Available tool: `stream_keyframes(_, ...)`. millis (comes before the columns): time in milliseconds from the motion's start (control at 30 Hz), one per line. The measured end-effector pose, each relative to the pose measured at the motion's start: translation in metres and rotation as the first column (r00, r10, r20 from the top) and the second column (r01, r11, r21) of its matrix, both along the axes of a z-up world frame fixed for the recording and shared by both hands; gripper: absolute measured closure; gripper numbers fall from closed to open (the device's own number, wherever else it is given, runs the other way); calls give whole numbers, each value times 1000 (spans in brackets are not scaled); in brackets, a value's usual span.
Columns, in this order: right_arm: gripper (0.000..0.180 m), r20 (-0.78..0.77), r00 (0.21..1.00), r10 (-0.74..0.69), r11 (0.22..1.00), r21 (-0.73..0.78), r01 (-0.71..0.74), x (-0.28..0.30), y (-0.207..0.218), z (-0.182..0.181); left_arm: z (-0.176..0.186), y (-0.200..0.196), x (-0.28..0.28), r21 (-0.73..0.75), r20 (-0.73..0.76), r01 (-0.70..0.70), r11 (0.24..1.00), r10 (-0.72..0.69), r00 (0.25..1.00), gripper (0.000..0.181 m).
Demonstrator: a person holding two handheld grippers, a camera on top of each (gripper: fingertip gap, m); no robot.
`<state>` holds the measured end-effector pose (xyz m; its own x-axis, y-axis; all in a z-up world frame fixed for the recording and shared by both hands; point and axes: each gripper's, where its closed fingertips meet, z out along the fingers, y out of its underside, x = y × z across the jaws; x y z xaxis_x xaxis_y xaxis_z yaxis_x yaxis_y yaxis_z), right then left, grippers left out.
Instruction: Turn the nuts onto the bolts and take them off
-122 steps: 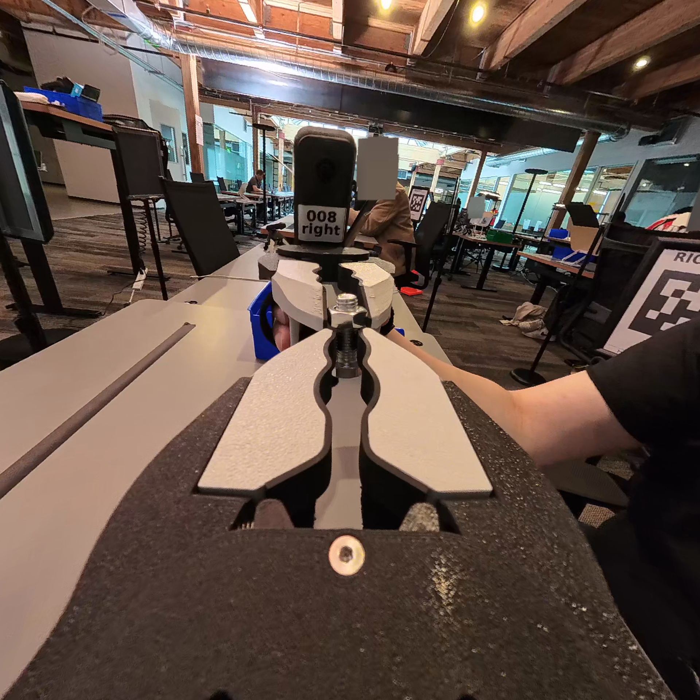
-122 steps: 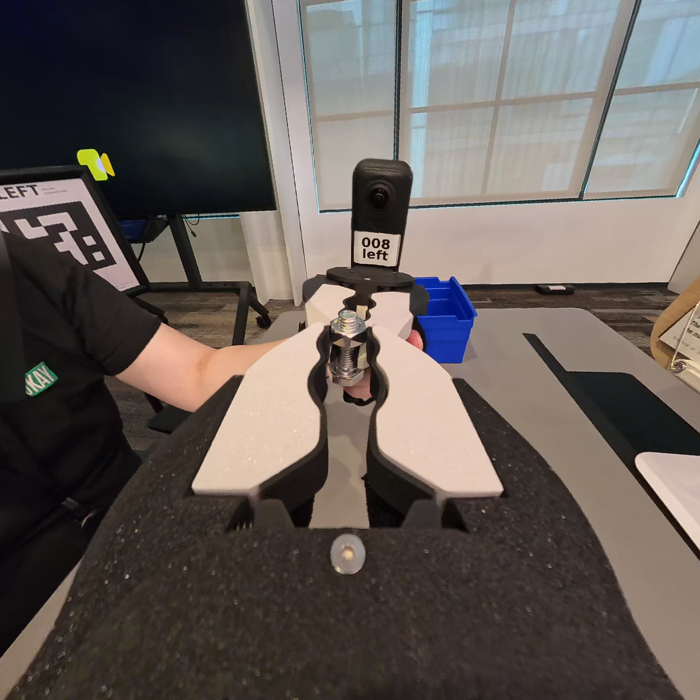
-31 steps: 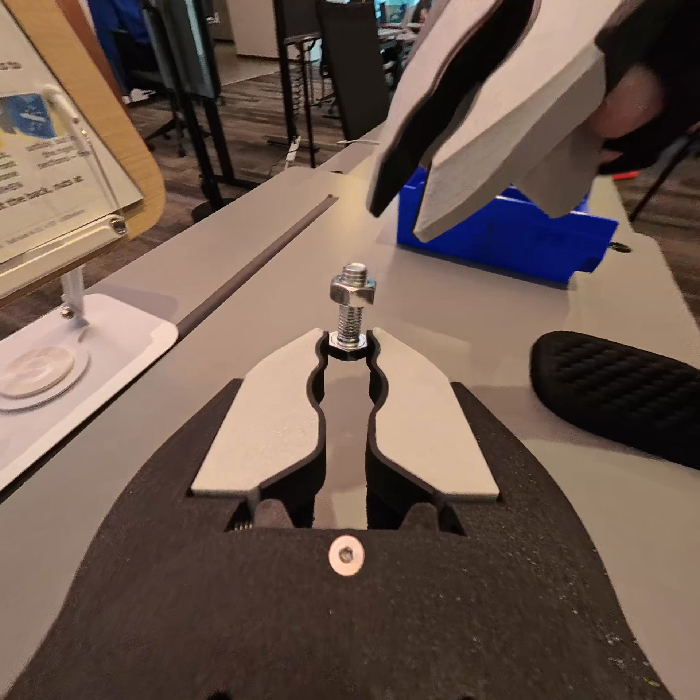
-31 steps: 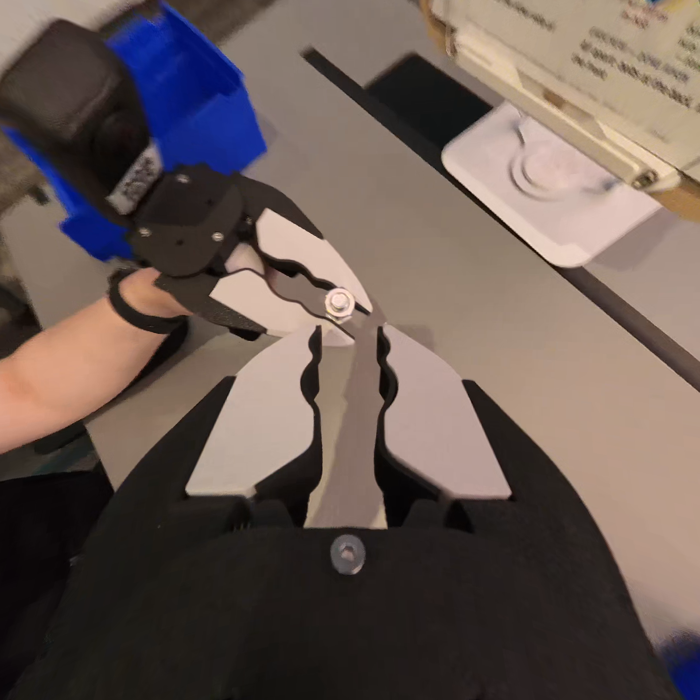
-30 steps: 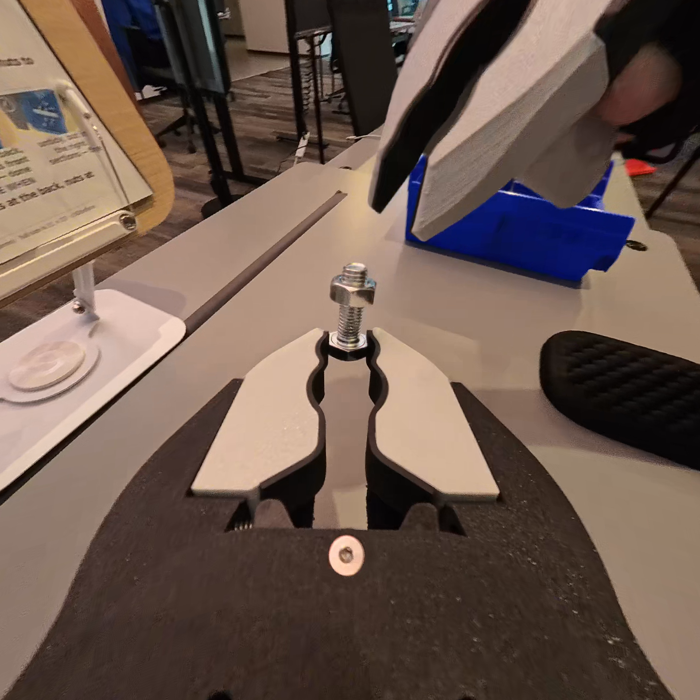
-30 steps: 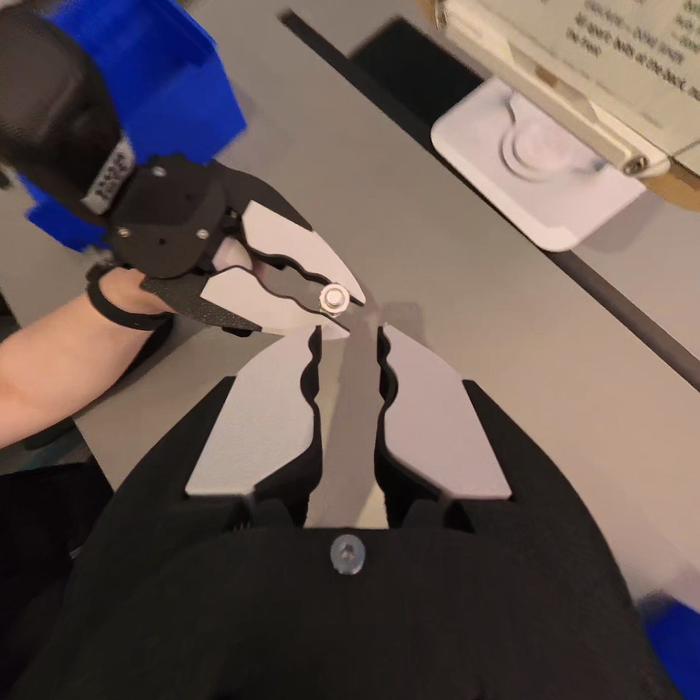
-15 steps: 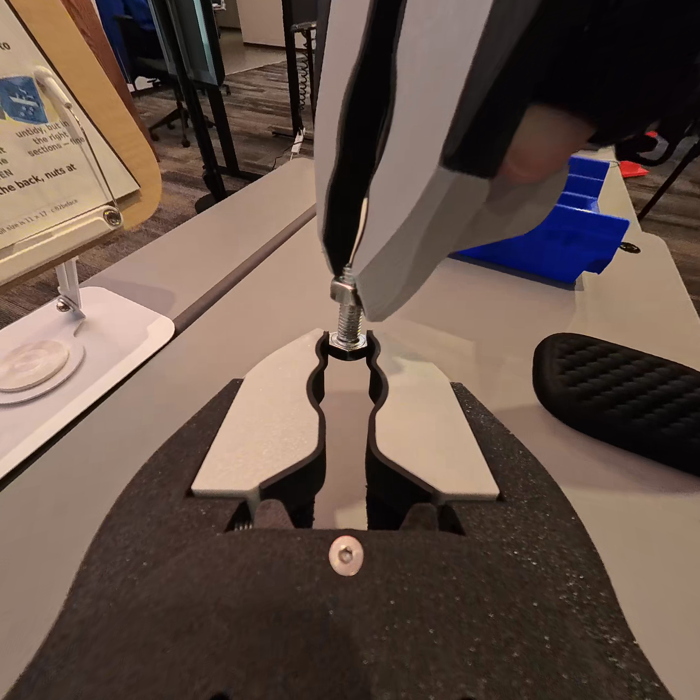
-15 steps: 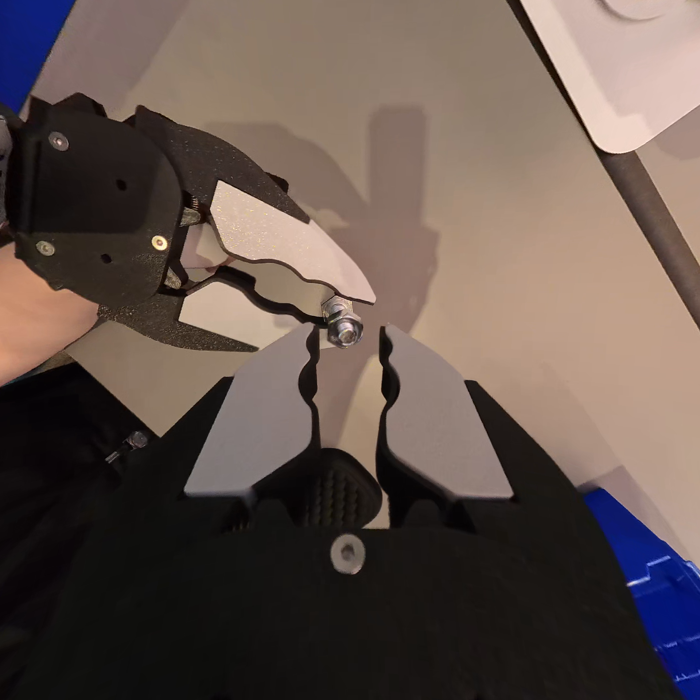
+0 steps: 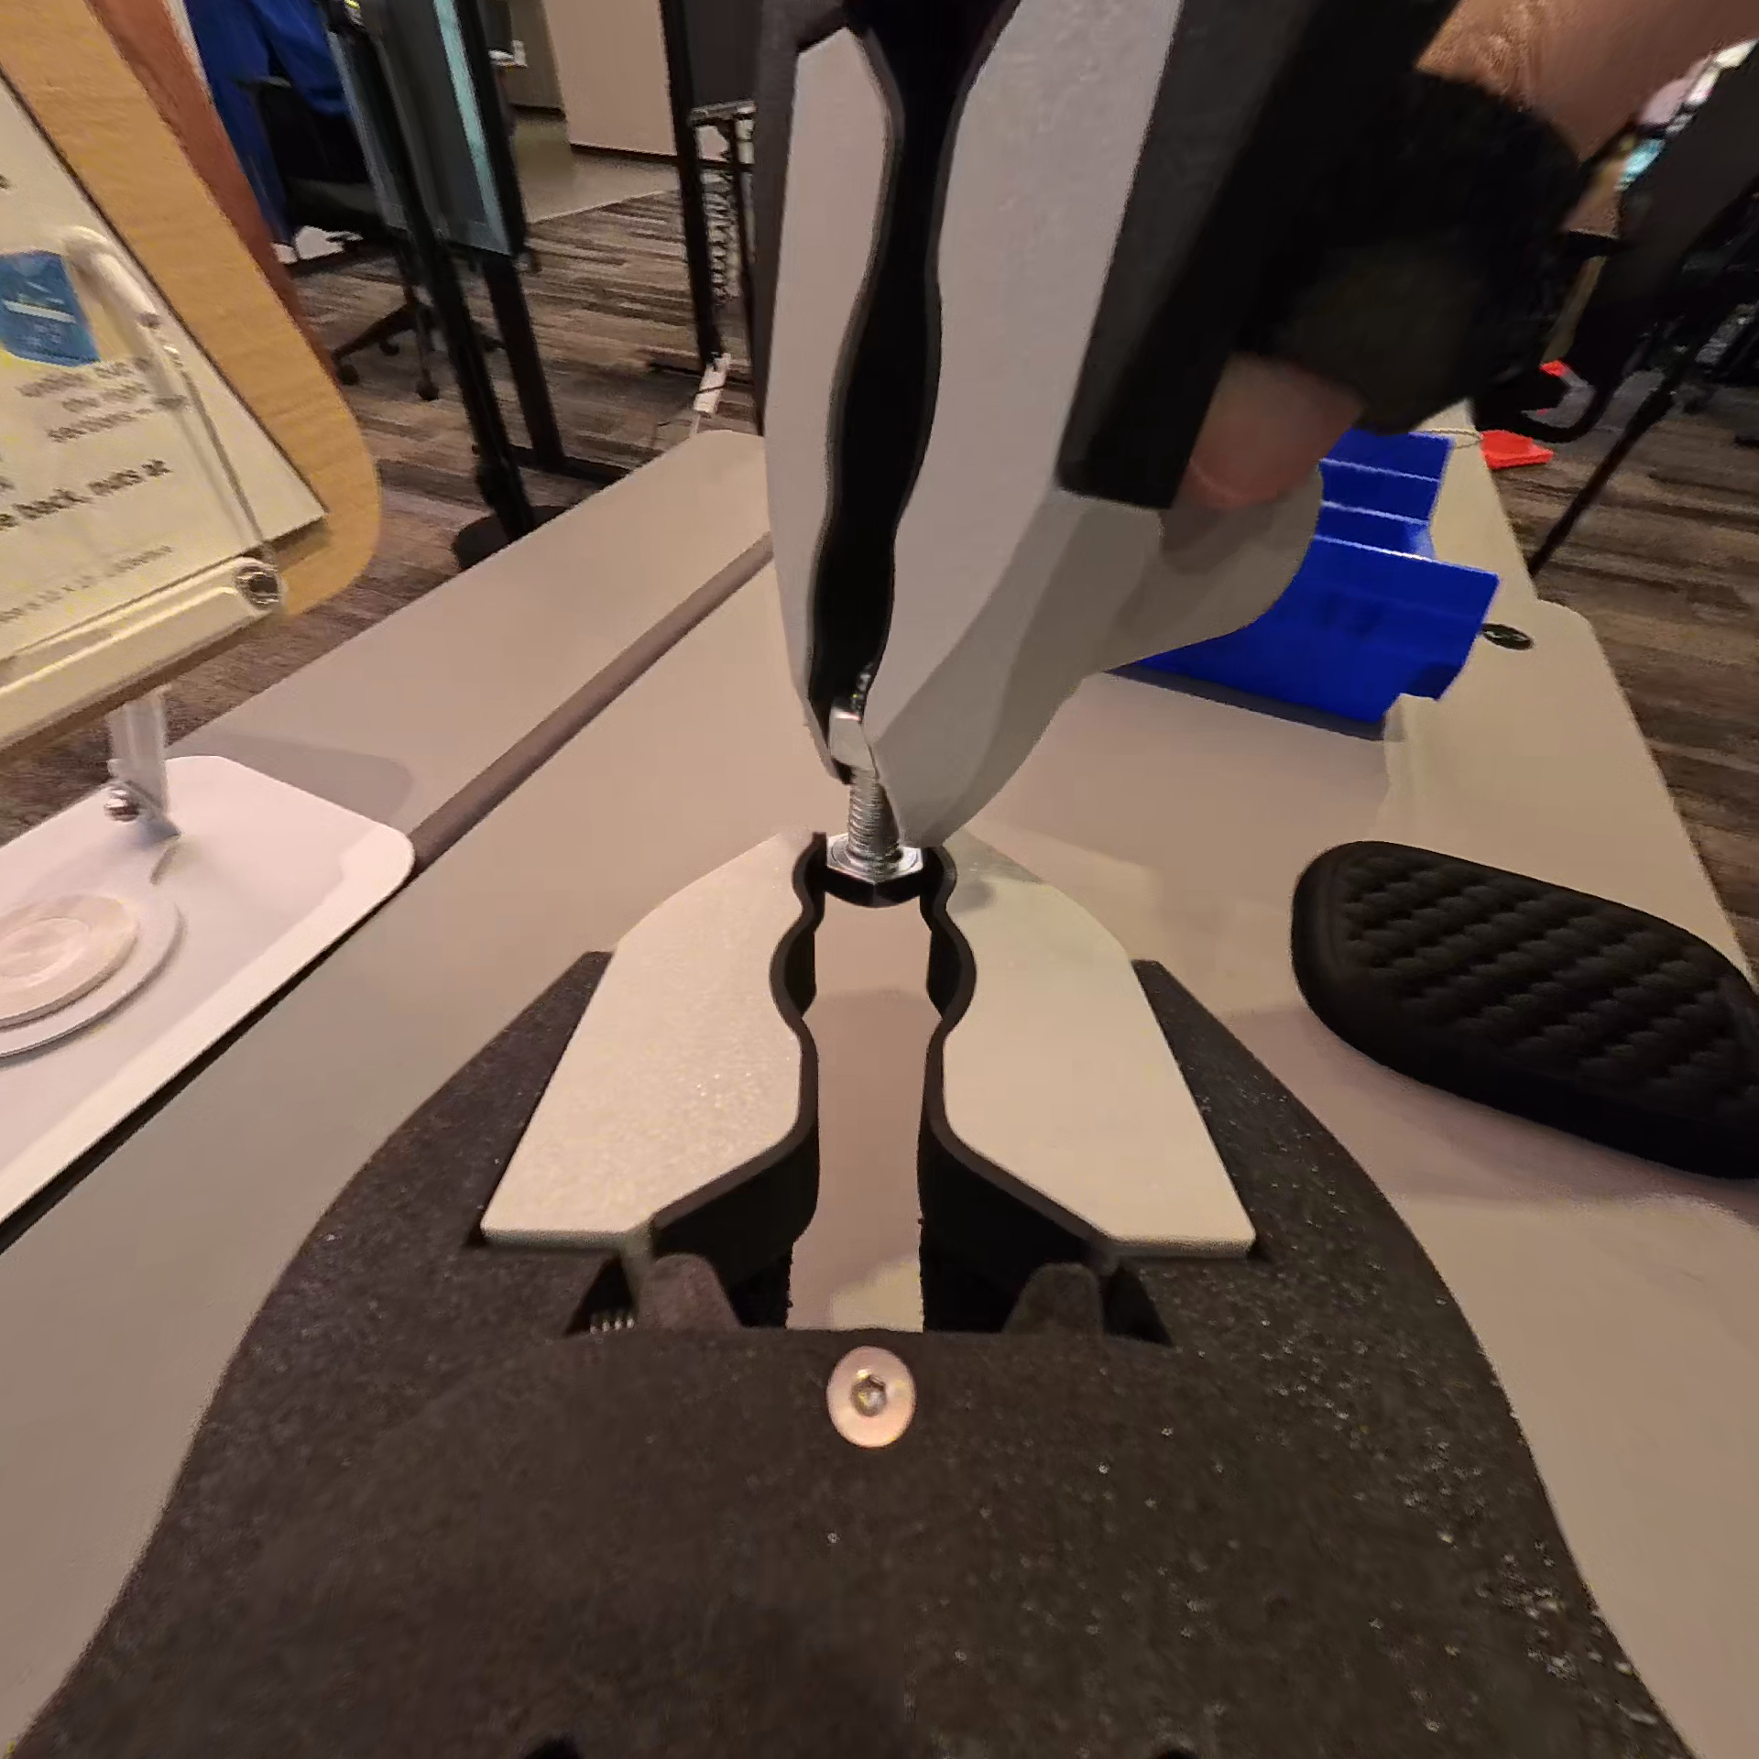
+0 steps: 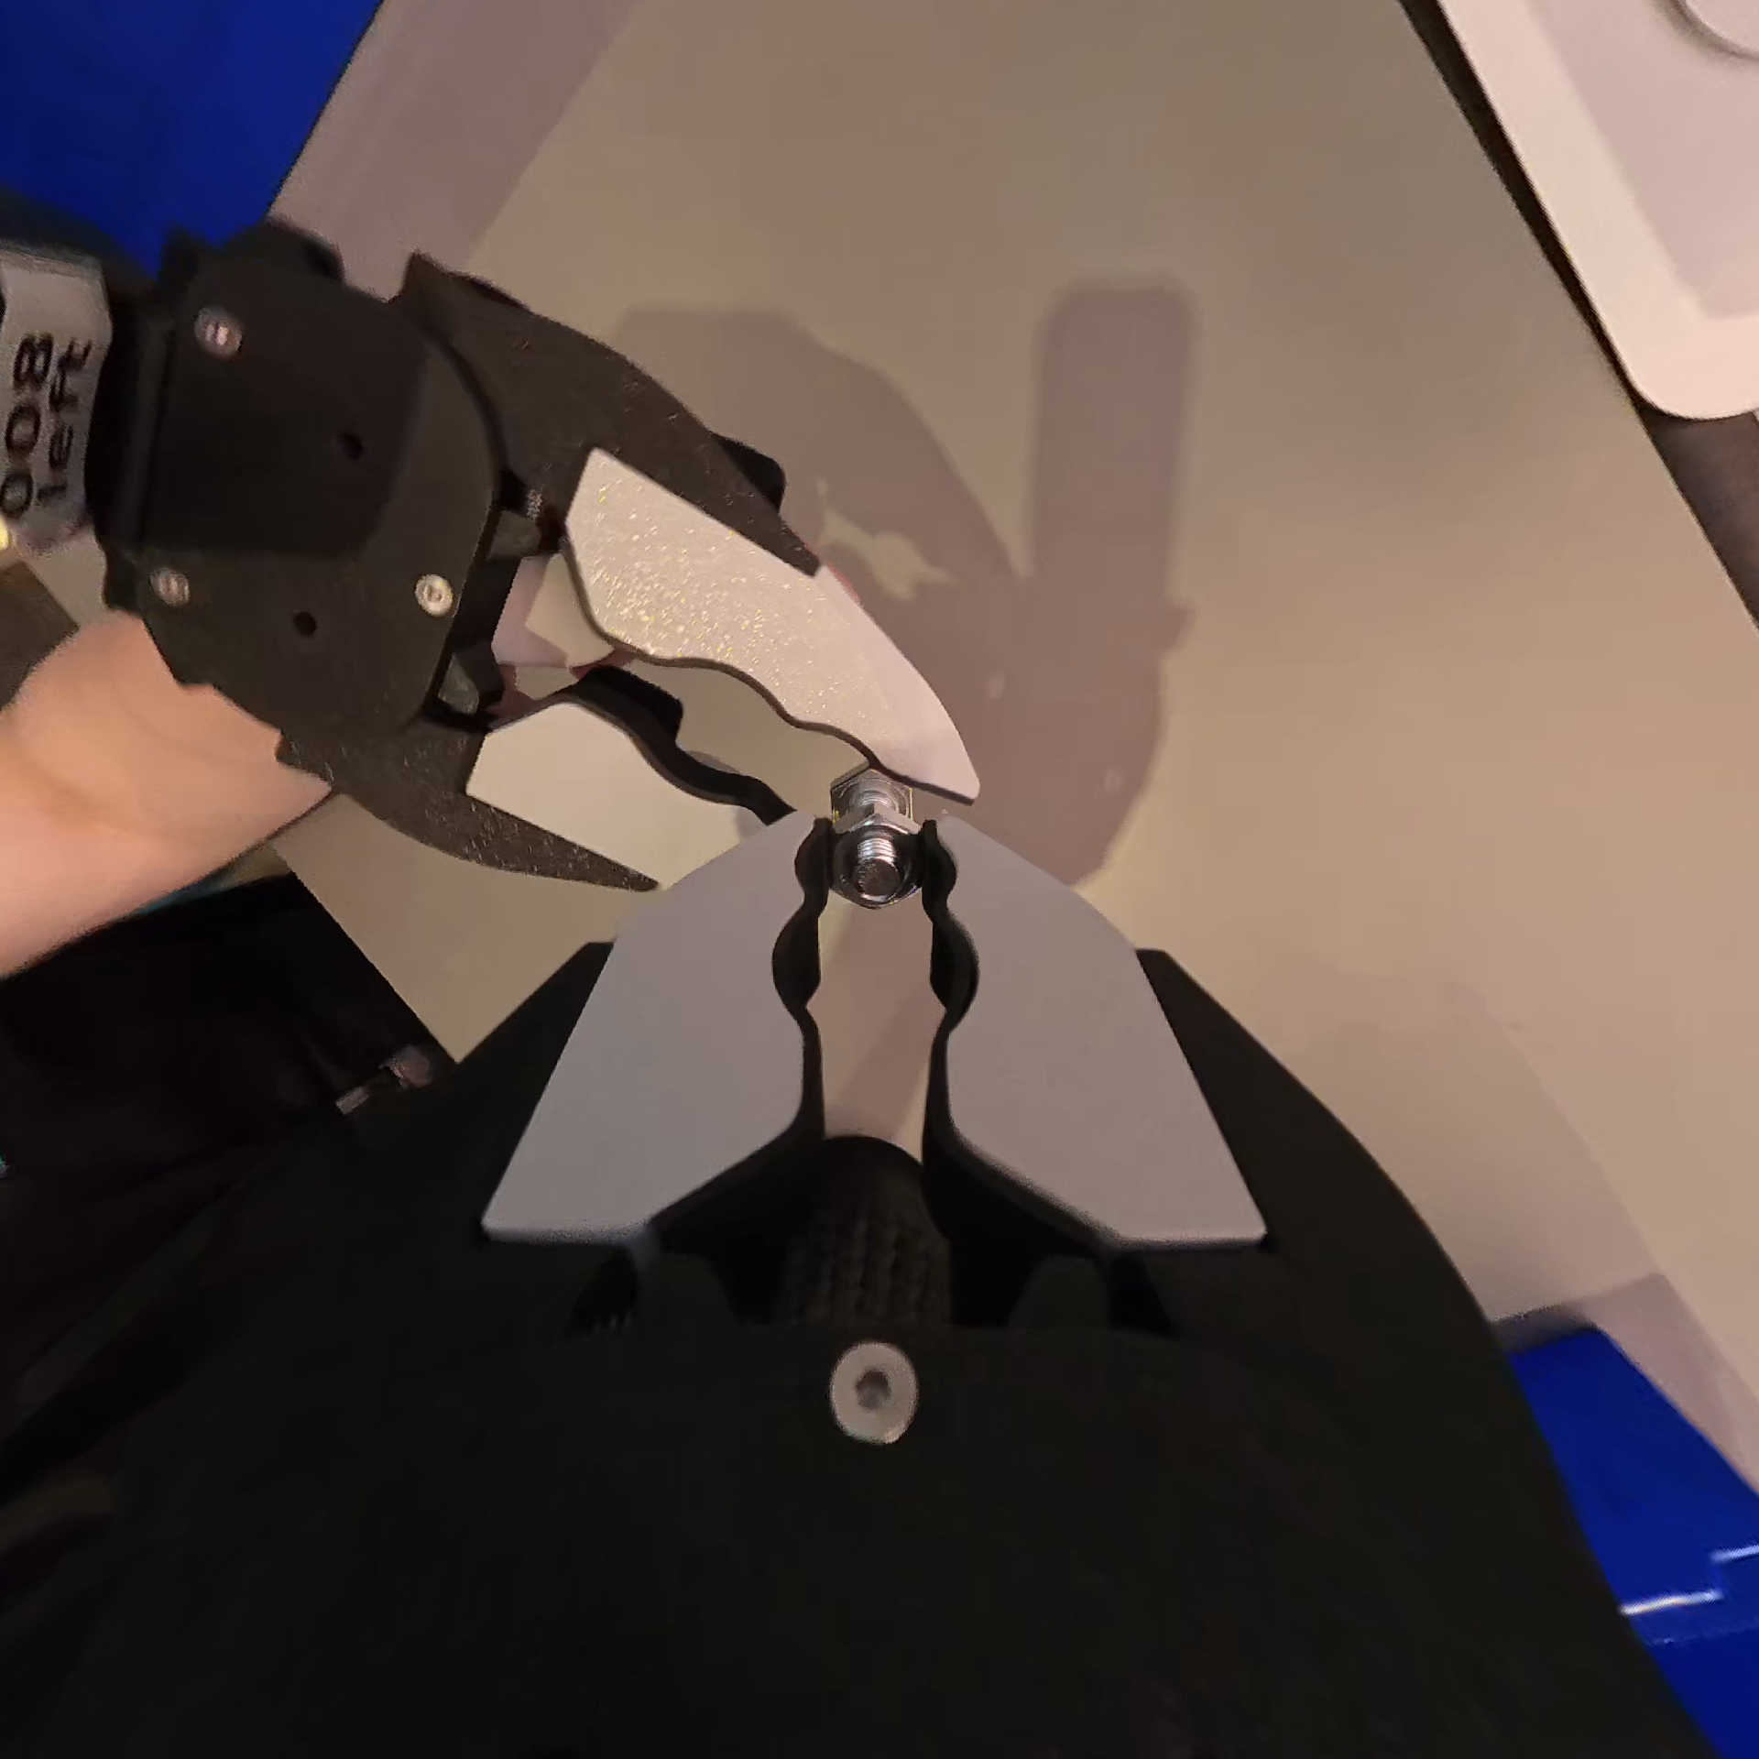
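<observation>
The bolt [image 9: 868,828] stands upright above the grey table [image 9: 609,761], threaded silver shank up, hex head down. Your left gripper [image 9: 871,880] has its jaws closed on that head, which sits in the scalloped notch at the fingertips. In the right wrist view the same bolt [image 10: 871,861] is seen end-on, with the left gripper [image 10: 885,809] coming in from the left.

The nut [image 9: 850,738], a plain bright hexagon, sits high on the shank with bare thread showing between it and the head. Your right gripper [image 9: 857,742] comes down from above, tips pointing at the table, and its jaws are pinched on the nut. In its own view the right gripper [image 10: 871,871] has the nut [image 10: 868,880] seated in the outermost notch between the two fingers.

Fingers on both tools: flat pale grey plates with a fine speckled surface, black wavy inner edges, set in rough black granular bodies. Each body has one silver screw at centre.

Containers: a blue plastic bin [image 9: 1333,609] stands on the table behind the right gripper. You look at its outer wall and inner dividers only, so its contents cannot be told.

A black oval pad [image 9: 1523,999] with a woven, dimpled texture lies on the table to the right. To the left, a white rounded base plate [image 9: 238,857] carries a wooden-backed sign holder [image 9: 190,428] with a clear cover over a printed sheet. A dark strip [image 9: 590,704] runs across the table surface between the base plate and the grippers.
</observation>
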<state>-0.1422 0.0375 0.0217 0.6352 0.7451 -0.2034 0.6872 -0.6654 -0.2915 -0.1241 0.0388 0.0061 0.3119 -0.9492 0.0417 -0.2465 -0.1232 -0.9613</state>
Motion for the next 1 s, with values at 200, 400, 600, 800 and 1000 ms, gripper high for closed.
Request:
stream_keyframes(200, 162, -32, 936, 351, 936, 34, -350, -1, -33, 3, 7, -44, -2, -125, 78, 316, 941, -308, 948, 162)
stream_keyframes(400, 162, -7, 717, 697, 701, 217, -679, -1, -69, 6, 9, -85, -4, -185, 122, 547, 816, -533, 837, 162)
stream_keyframes(600, 158, -5, 701, 713, 681, 242, -691, 2, -78, 0, 3, -86, 0, -162, 69, 530, 832, -526, 847, 162)
stream_keyframes(800, 136, -152, 895, 419, 855, 398, -332, -4, -33, 39, 18, -44, -2, -40, 82, 295, 955, -291, 953, 162)
stream_keyframes(1000, 139, -275, 961, 14, 950, 304, 73, 3, -8, 58, 29, -15, -3, 72, 81, 65, 995, -71, 994, 162)
